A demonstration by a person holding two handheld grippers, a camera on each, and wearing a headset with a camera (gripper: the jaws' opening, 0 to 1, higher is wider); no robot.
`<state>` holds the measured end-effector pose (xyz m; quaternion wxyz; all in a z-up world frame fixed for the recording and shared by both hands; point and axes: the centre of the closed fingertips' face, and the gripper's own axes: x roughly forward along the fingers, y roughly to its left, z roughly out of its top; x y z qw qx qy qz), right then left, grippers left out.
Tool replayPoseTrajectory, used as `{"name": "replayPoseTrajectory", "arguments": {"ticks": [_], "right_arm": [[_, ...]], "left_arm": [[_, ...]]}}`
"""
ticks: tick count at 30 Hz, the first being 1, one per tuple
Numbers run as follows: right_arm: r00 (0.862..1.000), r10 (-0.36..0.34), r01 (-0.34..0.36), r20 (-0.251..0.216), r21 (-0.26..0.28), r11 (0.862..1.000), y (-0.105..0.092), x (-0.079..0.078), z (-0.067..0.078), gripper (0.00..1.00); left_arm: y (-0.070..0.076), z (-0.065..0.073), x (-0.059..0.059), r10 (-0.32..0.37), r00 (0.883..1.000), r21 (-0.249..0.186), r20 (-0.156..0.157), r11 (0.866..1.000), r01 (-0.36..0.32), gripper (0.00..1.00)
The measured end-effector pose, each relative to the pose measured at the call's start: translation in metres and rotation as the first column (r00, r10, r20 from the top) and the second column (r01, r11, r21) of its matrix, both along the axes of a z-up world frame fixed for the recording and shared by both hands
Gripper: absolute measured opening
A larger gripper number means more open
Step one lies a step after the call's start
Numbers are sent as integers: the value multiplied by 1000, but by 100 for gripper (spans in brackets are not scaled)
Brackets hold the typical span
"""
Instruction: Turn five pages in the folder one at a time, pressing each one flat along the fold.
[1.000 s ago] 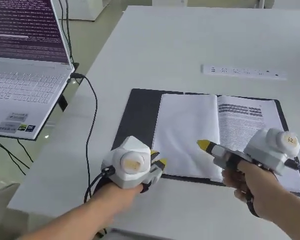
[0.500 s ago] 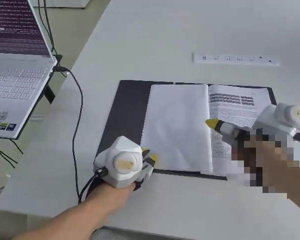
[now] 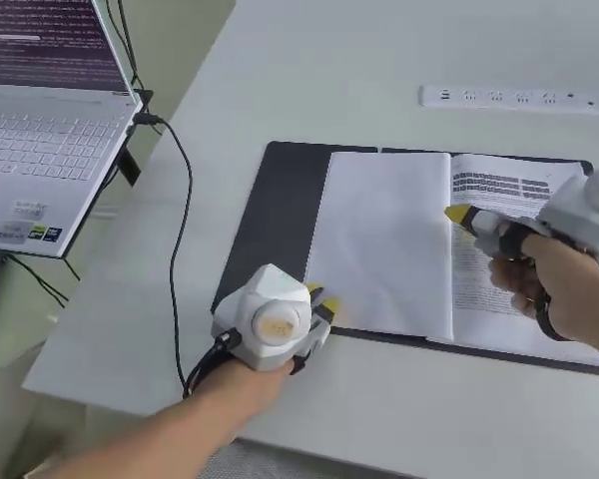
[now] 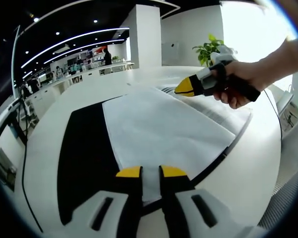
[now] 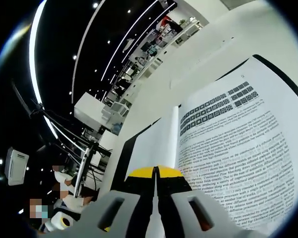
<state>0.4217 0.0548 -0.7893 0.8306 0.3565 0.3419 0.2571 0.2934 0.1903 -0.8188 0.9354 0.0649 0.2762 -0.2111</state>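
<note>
The folder (image 3: 280, 220) lies open on the white table, its black inner cover bare on the left. A blank white page (image 3: 384, 239) lies flat left of the fold, and a printed page (image 3: 499, 289) lies to its right. My left gripper (image 3: 322, 302) rests at the blank page's near left corner, open by a narrow gap; its own view looks across the page (image 4: 159, 124) from between its tips (image 4: 151, 172). My right gripper (image 3: 457, 214) is shut and empty, its yellow tip low over the fold by the printed page (image 5: 228, 144). It also enters the left gripper view (image 4: 184, 87).
An open laptop (image 3: 40, 120) stands at the far left, with a black cable (image 3: 180, 230) trailing down the table's left side. A white power strip (image 3: 519, 98) lies beyond the folder. The table's near edge runs just under my hands.
My right gripper has slid along the fold away from me, from the page's lower half to its upper part. The left gripper has stayed at the page's near corner. The head camera shifted.
</note>
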Motion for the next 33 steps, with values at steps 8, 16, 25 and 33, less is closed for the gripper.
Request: {"name": "replayPoseTrajectory", "arguments": {"ticks": [8, 16, 25, 33], "right_arm": [[999, -11, 13, -45, 36, 999, 2, 23, -14, 0], [999, -39, 39, 5, 26, 999, 1, 51, -13, 0], [999, -3, 5, 44, -52, 999, 6, 78, -15, 0], [998, -49, 50, 45, -19, 999, 3, 97, -17, 0]], "left_arm": [[0, 1, 0, 7, 1000, 4, 4, 1000, -7, 12], [0, 1, 0, 9, 1000, 8, 5, 1000, -9, 12], [-1, 1, -1, 4, 1000, 15, 7, 1000, -4, 12], [-1, 0, -1, 0, 1000, 14, 16, 1000, 0, 12]]}}
